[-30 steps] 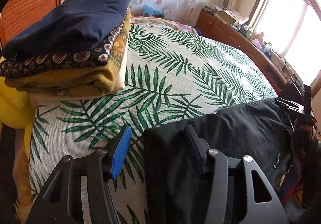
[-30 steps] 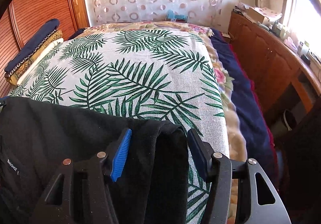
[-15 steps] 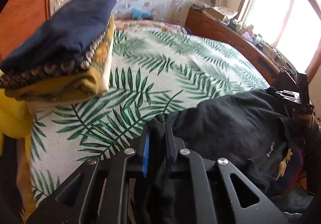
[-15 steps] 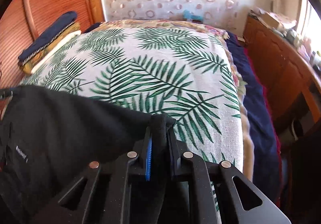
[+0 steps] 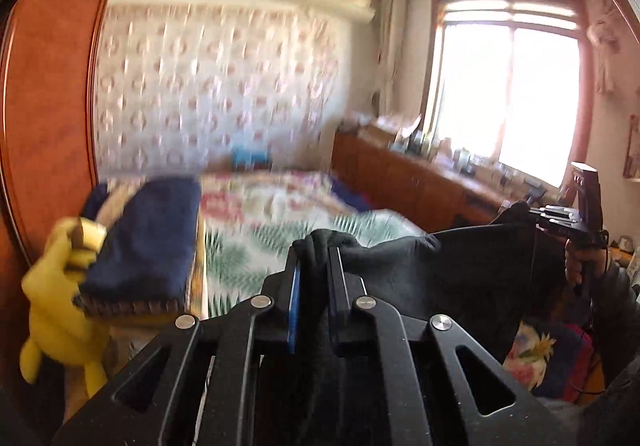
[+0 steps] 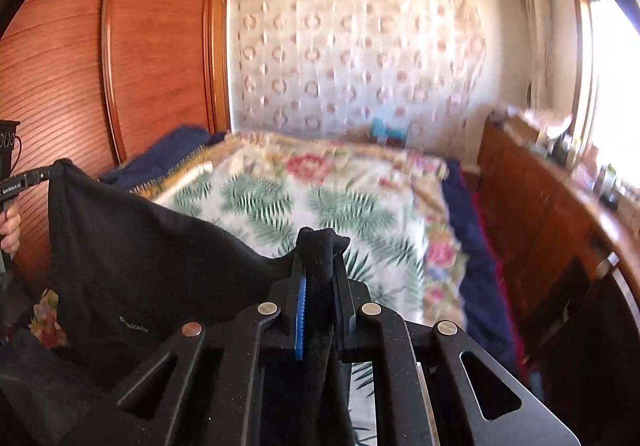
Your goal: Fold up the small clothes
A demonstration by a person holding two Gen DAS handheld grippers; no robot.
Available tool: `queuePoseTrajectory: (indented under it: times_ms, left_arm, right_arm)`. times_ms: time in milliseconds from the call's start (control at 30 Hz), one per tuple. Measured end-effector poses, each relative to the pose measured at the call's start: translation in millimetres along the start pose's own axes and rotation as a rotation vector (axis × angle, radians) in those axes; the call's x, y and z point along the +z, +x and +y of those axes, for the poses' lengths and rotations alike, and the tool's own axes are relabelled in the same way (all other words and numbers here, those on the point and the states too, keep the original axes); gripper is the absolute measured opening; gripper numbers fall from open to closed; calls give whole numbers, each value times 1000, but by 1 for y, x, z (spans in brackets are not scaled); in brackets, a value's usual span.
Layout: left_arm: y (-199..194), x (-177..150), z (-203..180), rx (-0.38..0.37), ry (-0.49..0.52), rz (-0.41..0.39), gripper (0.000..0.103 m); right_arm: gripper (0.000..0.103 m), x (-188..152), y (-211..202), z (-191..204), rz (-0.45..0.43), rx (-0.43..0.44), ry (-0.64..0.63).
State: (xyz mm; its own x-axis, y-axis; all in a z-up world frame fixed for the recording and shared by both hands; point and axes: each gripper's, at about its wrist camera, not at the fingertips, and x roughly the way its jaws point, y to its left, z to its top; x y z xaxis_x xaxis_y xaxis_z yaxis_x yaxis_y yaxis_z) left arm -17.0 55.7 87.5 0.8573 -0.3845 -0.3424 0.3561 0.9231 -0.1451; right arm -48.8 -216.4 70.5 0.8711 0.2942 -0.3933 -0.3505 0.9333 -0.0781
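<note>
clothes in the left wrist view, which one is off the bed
The black garment, held up by both the left gripper and right gripper; the folded navy one sits stacked.

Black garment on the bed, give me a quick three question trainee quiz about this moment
1. True or false: both tools are shut on the black garment.
2. What lies under the navy cloth at the left of the bed? A) patterned and yellow folded cloths B) a pillow C) shoes
3. Fill in: the garment hangs ____ the left tool and the right tool.

Key: 1 true. 2 A. 3 between; each tool pinches a bunched edge, and the cloth spans the gap, lifted off the bed.
</note>
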Motion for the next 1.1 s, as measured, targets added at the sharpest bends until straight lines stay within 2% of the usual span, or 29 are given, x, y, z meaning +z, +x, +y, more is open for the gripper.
queuePoseTrajectory:
  times_ms: [200,300,433,600,733,867,900,933,1033,1067,1100]
  left_arm:
    - [-41,42,-4,12,30,-137,12]
    - [-53,63,3,30,34,-177,12]
    - [-46,88,13,66,47,-215,12]
    - [-17,115,32,106,47,-224,12]
    - [36,124,46,153,64,-171,12]
    - [104,114,66,202,68,-116,14]
    - [125,108,73,214,74,-99,19]
    - [150,102,83,218,78,-65,25]
    - [193,76,101,257,73,46,32]
    - [200,64,105,239,58,77,36]
    - [202,56,105,229,53,90,44]
  right_arm:
    - [10,31,-74,0,-164,-32,-5]
    - [10,48,-102,-1,-229,-49,-25]
    - [10,70,-119,1,-285,-63,-56]
    - [10,97,-111,3,-301,-100,-116]
    - [10,109,-68,5,-249,-109,-120]
    - [11,125,4,12,-190,-138,-117]
    - [11,127,28,10,-176,-163,-114]
    - [16,130,54,11,-154,-184,-109]
    - [53,129,140,11,-30,-301,-81]
    - [54,123,167,7,22,-320,-59]
    - [54,117,185,4,58,-312,-34]
